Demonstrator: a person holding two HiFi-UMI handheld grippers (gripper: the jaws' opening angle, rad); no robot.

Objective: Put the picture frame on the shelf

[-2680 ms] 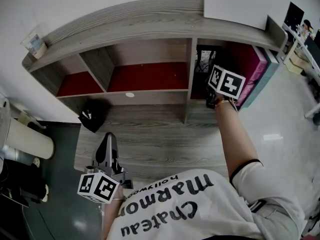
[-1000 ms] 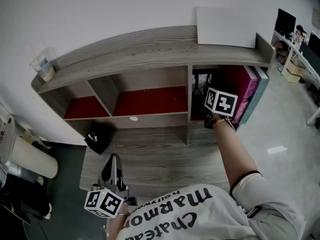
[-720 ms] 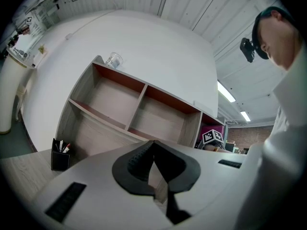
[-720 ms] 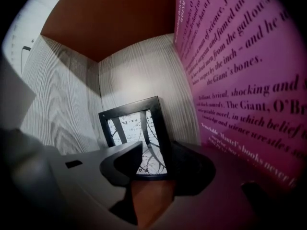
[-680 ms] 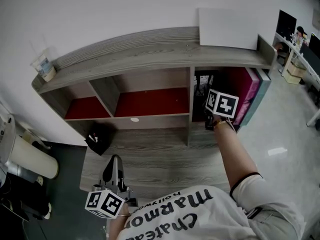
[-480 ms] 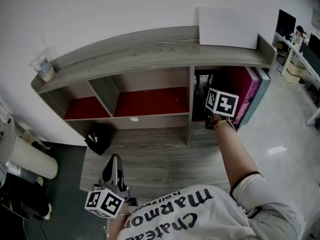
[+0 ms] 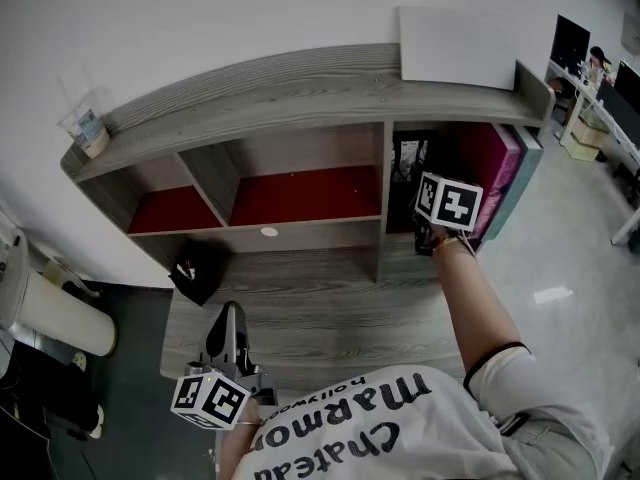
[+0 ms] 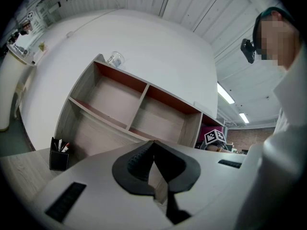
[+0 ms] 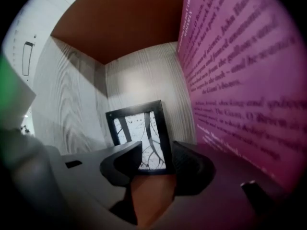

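The black picture frame (image 9: 141,138) with a branch print stands upright against the back wall of the shelf's right compartment, also visible in the head view (image 7: 410,160). My right gripper (image 9: 157,152) is just in front of it, jaws open, and the pads do not touch the frame. In the head view its marker cube (image 7: 450,201) hides the jaws. My left gripper (image 7: 229,316) hovers low over the desk (image 7: 320,298) near its front left, shut and empty (image 8: 153,145).
A purple book (image 7: 495,168) stands right of the frame, close to the right jaw (image 9: 240,80). A black pen holder (image 7: 196,268) sits at the desk's left. On the shelf's top board (image 7: 300,93) are a plastic cup (image 7: 85,128) and a white panel (image 7: 455,46).
The right gripper has stayed at the mouth of the right compartment, with the frame standing behind it throughout. The left gripper has kept its place. Only the head view shifted slightly.
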